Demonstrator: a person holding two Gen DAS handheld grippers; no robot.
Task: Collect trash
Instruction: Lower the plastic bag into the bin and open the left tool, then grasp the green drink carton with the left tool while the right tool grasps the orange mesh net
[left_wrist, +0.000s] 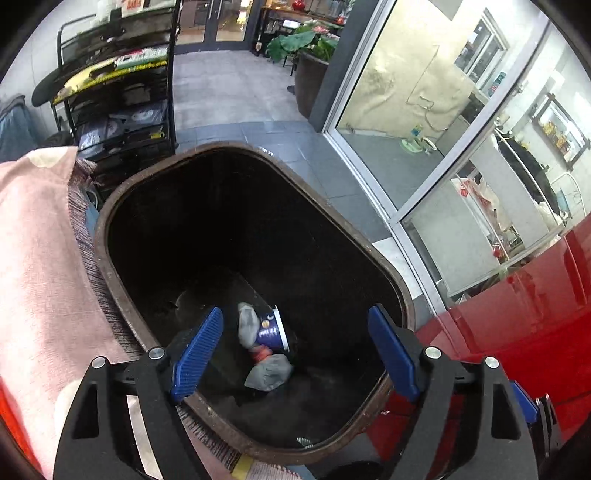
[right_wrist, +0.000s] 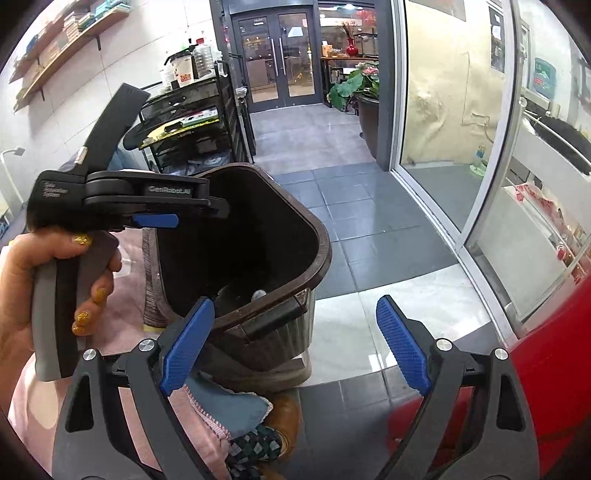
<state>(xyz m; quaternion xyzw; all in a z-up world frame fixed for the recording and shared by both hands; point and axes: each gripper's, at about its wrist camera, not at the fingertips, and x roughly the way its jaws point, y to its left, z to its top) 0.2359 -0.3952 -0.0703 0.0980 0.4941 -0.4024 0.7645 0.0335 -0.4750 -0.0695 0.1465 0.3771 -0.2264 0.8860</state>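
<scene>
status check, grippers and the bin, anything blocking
Left gripper open over the bin, empty. Right gripper open, empty, beside it. Cup and wrappers lie in the bin. Nothing blocking.

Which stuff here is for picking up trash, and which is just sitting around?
For the job:
- brown bin
- purple cup inside it
- grey wrappers inside it
- left claw, open over the bin

Just around:
- black shelf cart
- potted plant
- pink cloth
</scene>
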